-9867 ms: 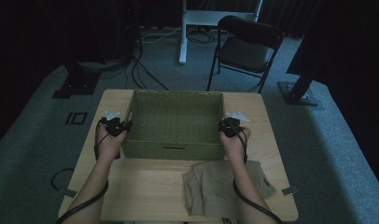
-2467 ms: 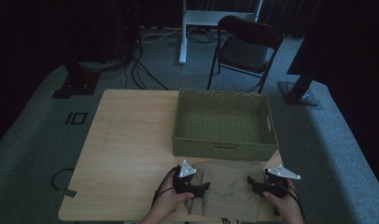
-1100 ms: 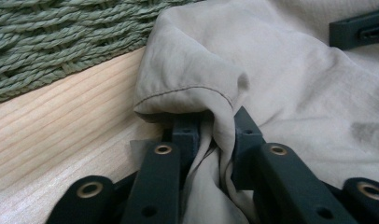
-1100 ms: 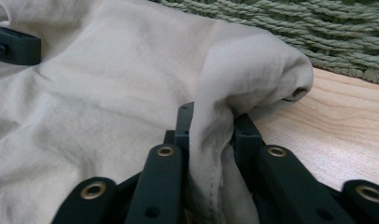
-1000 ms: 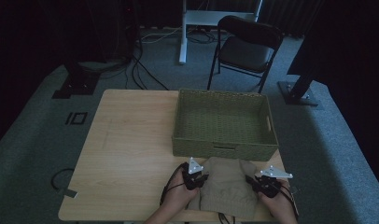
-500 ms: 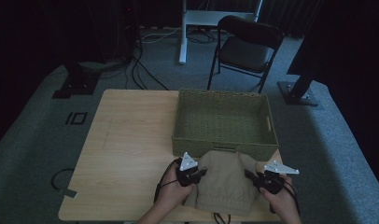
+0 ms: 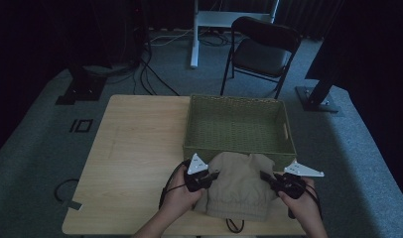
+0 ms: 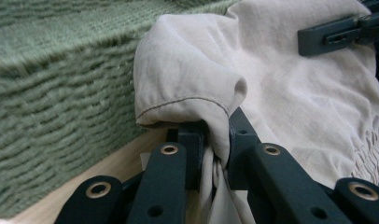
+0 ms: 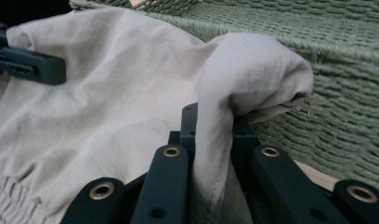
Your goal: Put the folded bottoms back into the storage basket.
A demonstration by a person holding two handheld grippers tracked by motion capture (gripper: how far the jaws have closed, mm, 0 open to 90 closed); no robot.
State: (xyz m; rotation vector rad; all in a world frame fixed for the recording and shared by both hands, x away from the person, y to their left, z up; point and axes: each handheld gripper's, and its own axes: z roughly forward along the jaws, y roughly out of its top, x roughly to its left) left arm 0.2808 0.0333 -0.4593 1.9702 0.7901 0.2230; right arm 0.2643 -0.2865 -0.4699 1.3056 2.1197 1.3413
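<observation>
Both my grippers, left gripper (image 7: 213, 176) and right gripper (image 7: 267, 177), have fingers clenched on beige garment (image 7: 239, 186), just 6 o'clock of green basket (image 7: 239, 148) on table (image 7: 135, 163).

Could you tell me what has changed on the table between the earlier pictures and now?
The basket, held at both ends at first, was slid right and let go. Both hands then came to the near edge, and the left gripper and right gripper each clamped a side of the beige garment, lifting it so it hangs spread between them, against the basket's front wall. The table and chair stayed put.
</observation>
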